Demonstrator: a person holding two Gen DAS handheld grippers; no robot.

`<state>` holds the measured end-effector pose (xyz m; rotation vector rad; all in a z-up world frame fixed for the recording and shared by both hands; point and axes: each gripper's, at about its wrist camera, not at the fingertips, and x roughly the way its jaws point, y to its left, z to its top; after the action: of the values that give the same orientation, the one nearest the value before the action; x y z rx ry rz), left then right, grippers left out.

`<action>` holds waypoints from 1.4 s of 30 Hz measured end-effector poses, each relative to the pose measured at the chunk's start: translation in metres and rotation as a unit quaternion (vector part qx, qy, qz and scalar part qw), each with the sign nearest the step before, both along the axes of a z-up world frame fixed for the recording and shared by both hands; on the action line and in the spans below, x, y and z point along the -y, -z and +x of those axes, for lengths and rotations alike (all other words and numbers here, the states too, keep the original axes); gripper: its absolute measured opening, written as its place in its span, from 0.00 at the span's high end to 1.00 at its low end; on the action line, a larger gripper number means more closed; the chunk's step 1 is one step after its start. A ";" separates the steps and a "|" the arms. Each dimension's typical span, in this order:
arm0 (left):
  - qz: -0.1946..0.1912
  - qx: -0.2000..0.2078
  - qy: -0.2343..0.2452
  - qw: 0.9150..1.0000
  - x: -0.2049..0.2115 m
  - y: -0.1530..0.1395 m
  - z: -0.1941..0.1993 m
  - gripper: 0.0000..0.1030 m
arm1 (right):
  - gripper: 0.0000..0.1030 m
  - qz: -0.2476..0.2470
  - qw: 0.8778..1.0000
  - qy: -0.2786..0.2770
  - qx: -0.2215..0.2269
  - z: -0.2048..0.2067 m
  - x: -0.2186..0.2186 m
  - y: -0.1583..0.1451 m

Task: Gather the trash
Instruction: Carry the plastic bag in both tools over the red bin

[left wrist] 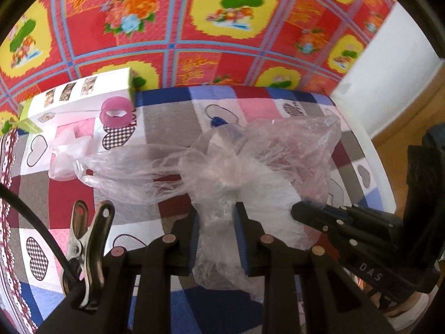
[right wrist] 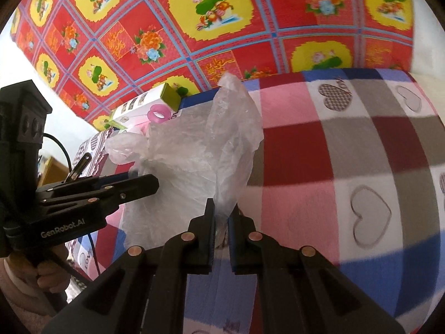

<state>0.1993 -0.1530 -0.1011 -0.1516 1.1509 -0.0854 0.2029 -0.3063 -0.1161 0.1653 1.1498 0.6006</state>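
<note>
Plastic bag (left wrist: 222, 172), clear and crumpled, is gripped at once by the jaws of the left gripper (left wrist: 217, 222) and of the right gripper (right wrist: 221, 217) above a checked, heart-patterned quilt (right wrist: 347, 153); a pink tape roll (left wrist: 116, 110) is seen beside a white box (left wrist: 75, 94).

We see the right gripper (right wrist: 221, 217), jaws pinched on a clear plastic bag (right wrist: 200, 150); left of our jaws, the left gripper (right wrist: 150, 183) grips it too, above the checked cloth (right wrist: 347, 153).
</note>
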 end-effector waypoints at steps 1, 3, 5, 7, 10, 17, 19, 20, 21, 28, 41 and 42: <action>0.001 0.000 0.005 1.000 0.002 -0.001 -0.002 0.77 | 0.91 -0.001 1.000 0.006 0.000 -0.004 0.001 -0.001; 0.000 0.000 0.015 1.000 0.006 -0.003 -0.008 0.77 | 0.91 -0.001 1.000 0.018 0.003 -0.013 0.005 -0.004; -0.001 0.000 0.027 1.000 0.010 -0.005 -0.013 0.77 | 0.91 -0.002 1.000 0.030 0.006 -0.023 0.009 -0.007; -0.002 0.003 0.038 0.999 0.014 -0.008 -0.018 0.77 | 0.91 -0.003 0.999 0.042 0.010 -0.033 0.013 -0.011; -0.002 0.004 0.054 0.999 0.020 -0.012 -0.025 0.77 | 0.91 -0.006 0.998 0.062 0.017 -0.046 0.022 -0.017; -0.005 0.017 0.107 0.994 0.044 -0.023 -0.042 0.77 | 0.91 -0.008 0.993 0.118 0.025 -0.079 0.048 -0.025; -0.005 0.021 0.124 0.992 0.052 -0.025 -0.048 0.77 | 0.91 -0.008 0.990 0.136 0.026 -0.090 0.056 -0.026; -0.006 0.022 0.132 0.991 0.056 -0.026 -0.050 0.77 | 0.91 -0.008 0.989 0.142 0.027 -0.094 0.058 -0.027; -0.006 0.024 0.140 0.990 0.060 -0.027 -0.053 0.77 | 0.91 -0.008 0.988 0.151 0.028 -0.100 0.062 -0.028; -0.007 0.032 0.190 0.981 0.084 -0.034 -0.069 0.77 | 0.91 -0.017 0.980 0.193 0.039 -0.128 0.078 -0.036; -0.013 0.042 0.266 0.963 0.130 -0.040 -0.091 0.77 | 0.91 -0.030 0.961 0.272 0.045 -0.167 0.122 -0.045; -0.014 0.043 0.275 0.960 0.136 -0.040 -0.093 0.77 | 0.91 -0.031 0.959 0.278 0.045 -0.170 0.126 -0.045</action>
<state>0.1065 -0.2892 -0.0610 0.1508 1.0784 -0.5955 0.0325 -0.4323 -0.0712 0.3881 0.9728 0.0712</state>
